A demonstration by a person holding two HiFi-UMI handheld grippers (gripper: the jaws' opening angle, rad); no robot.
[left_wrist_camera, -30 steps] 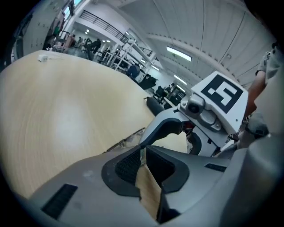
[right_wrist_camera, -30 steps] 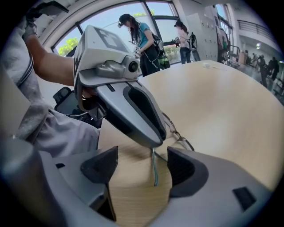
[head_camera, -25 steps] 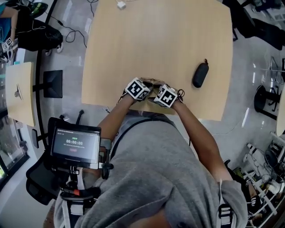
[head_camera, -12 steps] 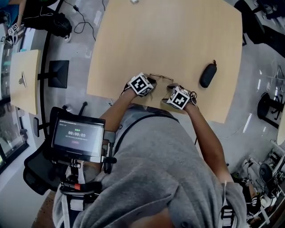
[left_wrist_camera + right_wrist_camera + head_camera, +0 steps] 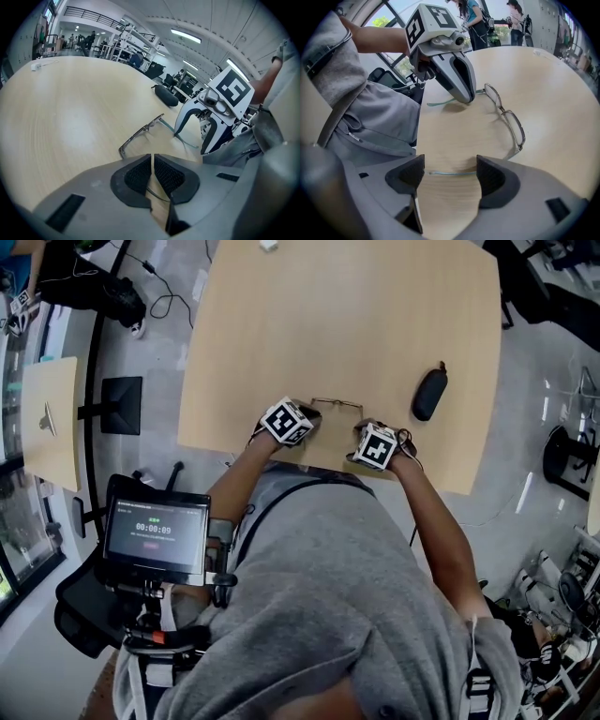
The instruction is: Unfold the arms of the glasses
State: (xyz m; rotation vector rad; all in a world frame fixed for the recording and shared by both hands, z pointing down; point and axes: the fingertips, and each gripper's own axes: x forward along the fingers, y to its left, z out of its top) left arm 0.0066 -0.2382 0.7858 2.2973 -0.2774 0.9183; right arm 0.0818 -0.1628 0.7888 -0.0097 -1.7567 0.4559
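The glasses lie on the table near its front edge, between my hands. My left hand-held gripper is pinching one temple arm. I judge it should hold steady and low, without twisting the hinge. My right hand-held gripper is spread, with the other temple arm lying across between its pads. Both arms look swung out.

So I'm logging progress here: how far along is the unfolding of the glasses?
Both arms of the glasses look swung out from the frame. The left gripper is shut on one arm; the right gripper is open, the other arm lying between its jaws. Left: letting go.
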